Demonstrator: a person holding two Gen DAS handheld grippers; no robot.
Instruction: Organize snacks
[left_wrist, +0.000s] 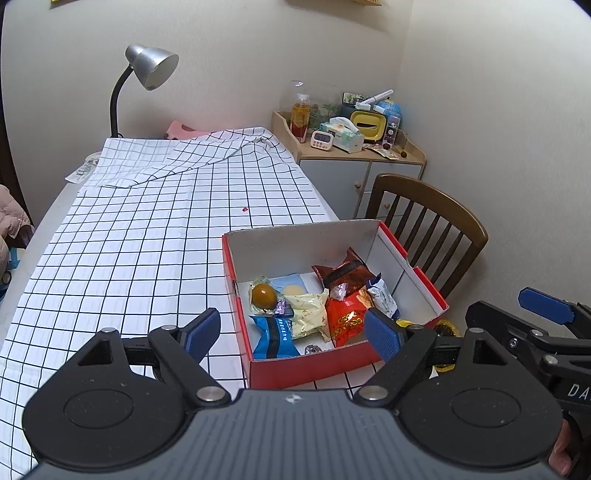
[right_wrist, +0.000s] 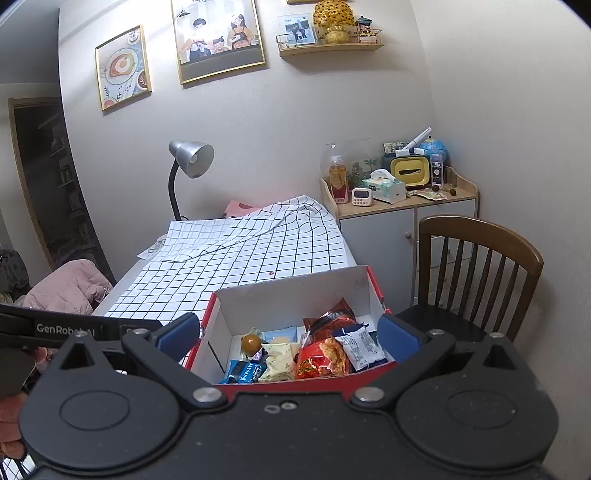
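1. Both tongs spread, pinching nothing: left tongs (left_wrist: 291, 334) and right tongs (right_wrist: 288, 332) hover at the near edge of the red box (left_wrist: 236, 280).
2. Step looks like late or finished: snacks sit inside the box; a gold item (left_wrist: 445, 328) lies outside, by its right corner.
3. Next probably calls for picking that up.
4. Packets lie jumbled: blue packet (left_wrist: 273, 336), red packet (left_wrist: 347, 319), brown packet (left_wrist: 341, 275).
5. Box sits on the checked surface (left_wrist: 147, 236), right side.

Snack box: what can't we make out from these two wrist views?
- Near inside corner of the red box: left wrist view, hidden by the left gripper finger.
- Gold thing beside the box: mostly behind that gripper's linkage.
- Box floor near the front wall: right wrist view, blocked by the right gripper body.
- Timer digits: too small.
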